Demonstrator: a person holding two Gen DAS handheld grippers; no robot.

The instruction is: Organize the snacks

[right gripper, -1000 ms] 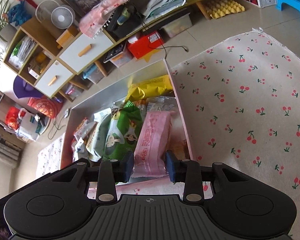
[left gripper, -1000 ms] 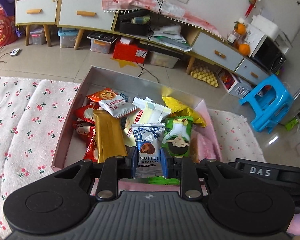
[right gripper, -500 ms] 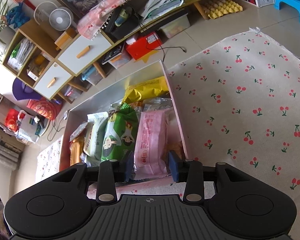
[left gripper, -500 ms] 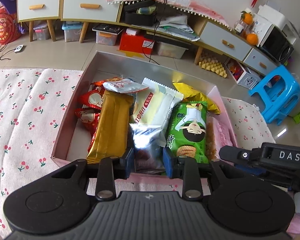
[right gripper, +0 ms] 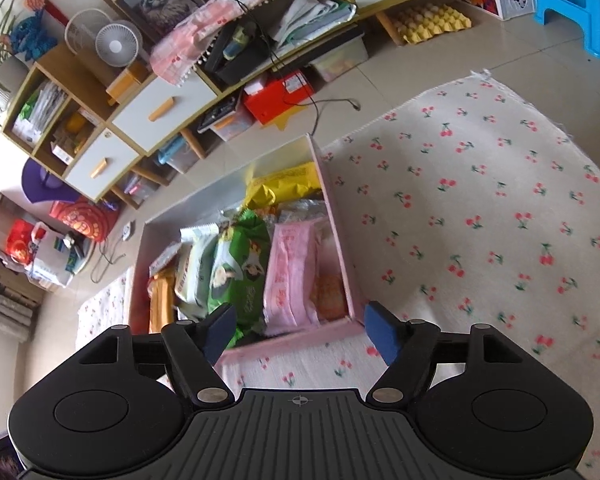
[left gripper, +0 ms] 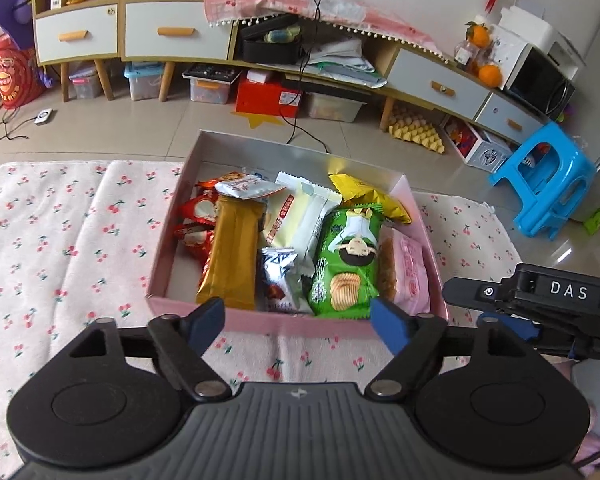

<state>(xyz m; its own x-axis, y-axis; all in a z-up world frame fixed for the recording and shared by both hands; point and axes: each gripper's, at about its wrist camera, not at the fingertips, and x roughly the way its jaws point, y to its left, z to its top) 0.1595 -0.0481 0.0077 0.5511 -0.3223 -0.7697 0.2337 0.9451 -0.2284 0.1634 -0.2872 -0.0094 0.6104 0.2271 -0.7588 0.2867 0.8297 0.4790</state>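
Note:
A pink box (left gripper: 260, 322) (right gripper: 342, 236) on the cherry-print cloth holds several snack packs side by side: a gold bar (left gripper: 232, 256), a white-blue truffle chocolate pack (left gripper: 278, 276), a green chip bag (left gripper: 346, 260) (right gripper: 240, 264), a pink pack (left gripper: 408, 270) (right gripper: 292, 272), a cream pack (left gripper: 296, 216), a yellow bag (left gripper: 364, 194) and red packs (left gripper: 196, 220). My left gripper (left gripper: 298, 320) is open and empty just before the box's near wall. My right gripper (right gripper: 298, 330) is open and empty above the near right corner; it also shows in the left wrist view (left gripper: 540, 300).
The cherry-print cloth (right gripper: 480, 220) (left gripper: 60, 248) spreads on both sides of the box. Beyond lie a tiled floor, a low cabinet (left gripper: 160, 36) with storage bins beneath, a red box (left gripper: 268, 94) and a blue stool (left gripper: 544, 180).
Both grippers have opened and pulled back from the box. The left has let go of the truffle chocolate pack, the right of the pink pack; both packs now lie in the box.

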